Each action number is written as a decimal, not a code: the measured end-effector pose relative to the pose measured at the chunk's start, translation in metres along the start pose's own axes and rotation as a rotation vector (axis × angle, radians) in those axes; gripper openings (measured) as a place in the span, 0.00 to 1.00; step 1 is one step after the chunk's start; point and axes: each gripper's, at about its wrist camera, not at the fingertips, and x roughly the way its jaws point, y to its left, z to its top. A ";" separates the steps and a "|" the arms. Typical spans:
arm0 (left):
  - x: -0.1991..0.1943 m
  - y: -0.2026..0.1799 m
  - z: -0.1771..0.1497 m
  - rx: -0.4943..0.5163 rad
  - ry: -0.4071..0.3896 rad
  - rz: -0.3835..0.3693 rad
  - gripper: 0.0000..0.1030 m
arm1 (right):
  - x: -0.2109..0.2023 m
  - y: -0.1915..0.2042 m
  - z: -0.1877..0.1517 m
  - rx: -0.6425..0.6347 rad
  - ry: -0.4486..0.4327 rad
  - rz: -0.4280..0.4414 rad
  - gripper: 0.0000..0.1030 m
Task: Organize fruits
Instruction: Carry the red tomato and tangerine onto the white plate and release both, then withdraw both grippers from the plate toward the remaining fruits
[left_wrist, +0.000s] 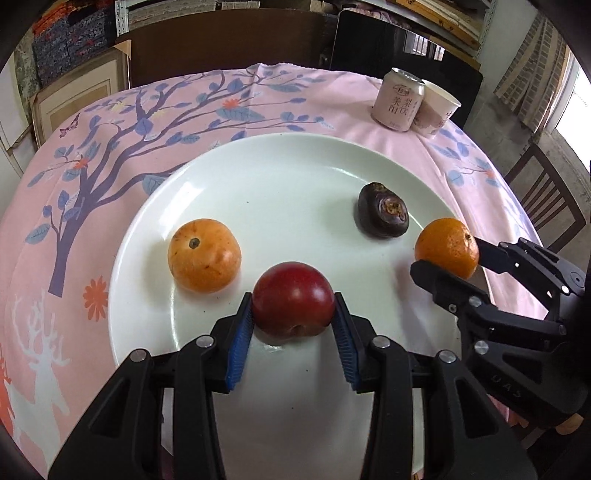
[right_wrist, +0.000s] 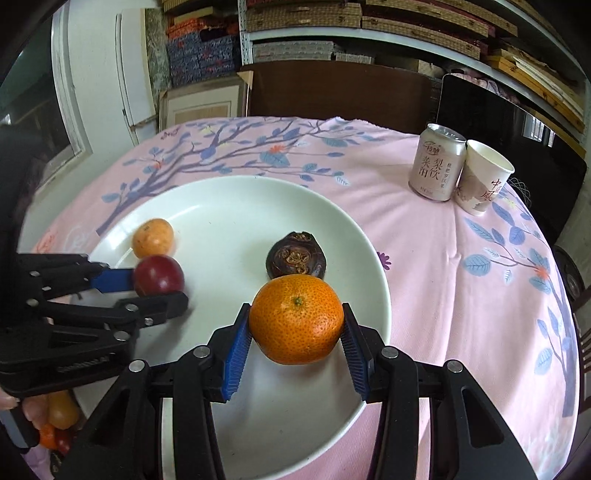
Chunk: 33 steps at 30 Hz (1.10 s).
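Over the round white plate (left_wrist: 155, 229), our left gripper (left_wrist: 293, 317) clamps the dark red round plum (left_wrist: 293, 297). At the plate's right rim, our right gripper (right_wrist: 295, 325) grips the bright orange dimpled mandarin (right_wrist: 295, 319).

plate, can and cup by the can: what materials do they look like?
Plate: likely glazed ceramic; white, glossy, with soft window reflections.
Can: looks like aluminium; bare silver rim, printed pale pink wrap.
Cup: probably paper; matte white inside, thin rolled lip, printed outside.
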 end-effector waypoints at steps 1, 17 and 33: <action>-0.001 -0.001 0.000 0.005 -0.001 0.006 0.40 | 0.003 -0.001 0.000 -0.003 0.008 -0.004 0.46; -0.059 0.009 -0.012 -0.039 -0.106 0.037 0.71 | -0.056 -0.013 -0.008 0.076 -0.114 -0.028 0.53; -0.152 0.002 -0.229 0.138 -0.165 0.065 0.86 | -0.174 0.025 -0.177 0.178 -0.162 0.113 0.62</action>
